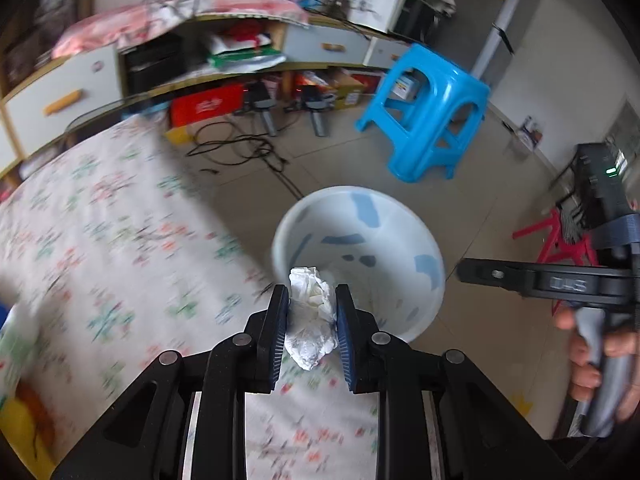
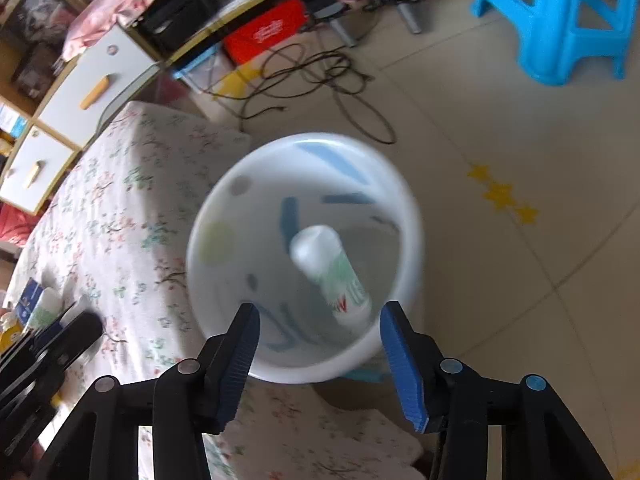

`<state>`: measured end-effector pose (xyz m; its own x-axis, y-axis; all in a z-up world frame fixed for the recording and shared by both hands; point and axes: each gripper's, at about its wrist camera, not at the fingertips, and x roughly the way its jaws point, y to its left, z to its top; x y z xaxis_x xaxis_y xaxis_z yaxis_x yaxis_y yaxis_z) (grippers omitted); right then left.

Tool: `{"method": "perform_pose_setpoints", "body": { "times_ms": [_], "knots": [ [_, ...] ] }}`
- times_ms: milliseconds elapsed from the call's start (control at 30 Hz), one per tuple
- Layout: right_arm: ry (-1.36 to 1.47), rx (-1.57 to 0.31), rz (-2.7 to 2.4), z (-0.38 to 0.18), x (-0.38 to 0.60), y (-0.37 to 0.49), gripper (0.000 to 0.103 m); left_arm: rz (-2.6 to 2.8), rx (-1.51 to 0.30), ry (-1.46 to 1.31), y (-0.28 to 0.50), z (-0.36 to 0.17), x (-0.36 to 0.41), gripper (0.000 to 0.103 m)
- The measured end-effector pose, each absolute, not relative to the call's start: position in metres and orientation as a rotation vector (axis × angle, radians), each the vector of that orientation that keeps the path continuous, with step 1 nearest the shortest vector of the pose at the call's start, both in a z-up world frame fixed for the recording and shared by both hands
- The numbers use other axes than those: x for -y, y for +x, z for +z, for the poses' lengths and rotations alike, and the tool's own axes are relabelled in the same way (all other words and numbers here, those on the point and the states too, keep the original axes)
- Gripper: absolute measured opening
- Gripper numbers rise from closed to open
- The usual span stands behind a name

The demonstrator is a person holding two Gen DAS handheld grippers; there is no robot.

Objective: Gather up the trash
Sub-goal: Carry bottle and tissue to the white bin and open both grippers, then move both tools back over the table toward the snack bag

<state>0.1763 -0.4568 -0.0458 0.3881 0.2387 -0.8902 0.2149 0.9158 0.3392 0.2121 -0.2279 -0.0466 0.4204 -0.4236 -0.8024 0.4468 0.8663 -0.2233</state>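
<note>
A crumpled paper wad (image 1: pixel 311 316) is pinched by the left gripper (image 1: pixel 312 300) near the white bin (image 1: pixel 434 280); the right gripper (image 2: pixel 318 320) is held wide above a bottle (image 2: pixel 332 272) in it.

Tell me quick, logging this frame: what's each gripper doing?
Left gripper: shut on the crumpled paper, near the bin.
Right gripper: open, empty, above the bin; a bottle is inside.

Bright daylight, heavy motion blur, fisheye warping with dark vignetted corners
</note>
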Motion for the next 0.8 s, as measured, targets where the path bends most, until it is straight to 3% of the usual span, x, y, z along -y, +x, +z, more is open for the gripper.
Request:
{"method": "perform_pose_setpoints", "body": {
  "times_ms": [133,300,333,433,467,800],
  "knots": [
    [0.432,-1.158,-0.035,-0.033,0.475,0.164,0.068,-0.554,-1.008,0.058,0.223,-0.059,0.25,0.025],
    [0.393,-1.146,-0.095,-0.029,0.491,0.153,0.069,-0.549,-1.011,0.071,0.231,-0.066,0.262,0.027],
    [0.388,-1.149,-0.099,-0.029,0.492,0.152,0.07,-0.551,-1.017,0.081,0.232,-0.067,0.264,0.031],
    [0.376,-1.158,-0.106,-0.032,0.495,0.148,0.07,-0.52,-1.062,0.116,0.234,-0.073,0.268,0.067],
    [0.368,-1.159,-0.112,-0.032,0.496,0.148,0.07,-0.502,-1.059,0.119,0.233,-0.072,0.267,0.072],
    [0.384,-1.144,-0.158,-0.025,0.491,0.142,0.076,-0.441,-1.025,0.121,0.205,-0.046,0.228,0.081]
  ]
}}
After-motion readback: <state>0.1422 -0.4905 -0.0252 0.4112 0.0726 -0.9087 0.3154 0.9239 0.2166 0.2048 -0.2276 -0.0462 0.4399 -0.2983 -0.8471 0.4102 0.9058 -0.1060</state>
